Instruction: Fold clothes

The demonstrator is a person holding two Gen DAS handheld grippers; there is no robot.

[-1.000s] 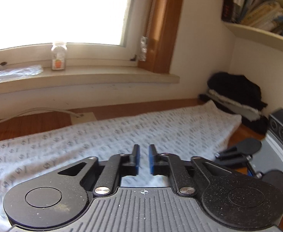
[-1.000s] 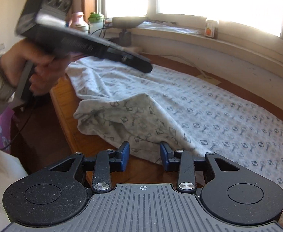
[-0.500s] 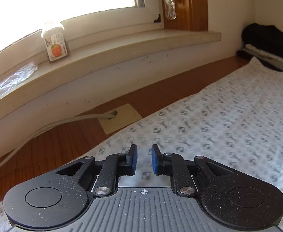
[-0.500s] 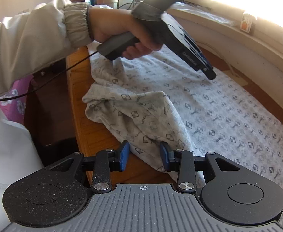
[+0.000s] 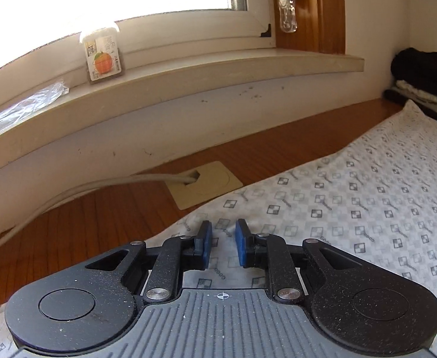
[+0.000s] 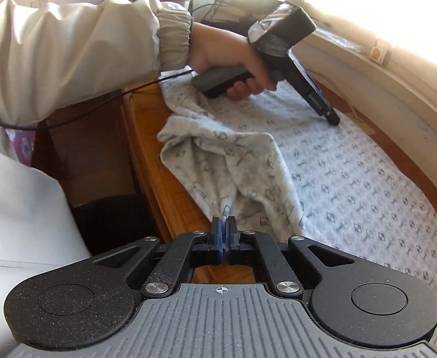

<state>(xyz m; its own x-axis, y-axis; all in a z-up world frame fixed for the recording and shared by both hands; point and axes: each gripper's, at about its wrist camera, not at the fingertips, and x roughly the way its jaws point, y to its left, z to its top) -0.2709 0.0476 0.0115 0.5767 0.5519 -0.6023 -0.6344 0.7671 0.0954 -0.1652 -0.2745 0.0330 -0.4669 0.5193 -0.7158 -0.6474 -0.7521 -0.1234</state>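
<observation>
A: Right, status on the garment (image 6: 352, 185)?

B: Patterned grey cloth spread along the wooden table (image 6: 146, 137), below the window sill (image 5: 188, 74). Near end is bunched at the table edge.

A: Grippers?

B: Right gripper (image 6: 223, 235) is clamped on a fold of that bunched end, cloth pinched between the blue pads. Left gripper (image 5: 223, 241) sits over the far edge of the cloth, sill side, jaws opening, a narrow gap, nothing between them.

A: Handling?

B: Thin, light, floppy. It'll drape and sag from any single pinch, won't hold shape. Low slip risk in the pads, but it could drag and wrinkle on the wood.

A: Where to grab?

B: At edges or corners, not mid-panel. I'd take the sill-side hem with the left, matching the right's hold, so the fold lifts evenly.
</observation>
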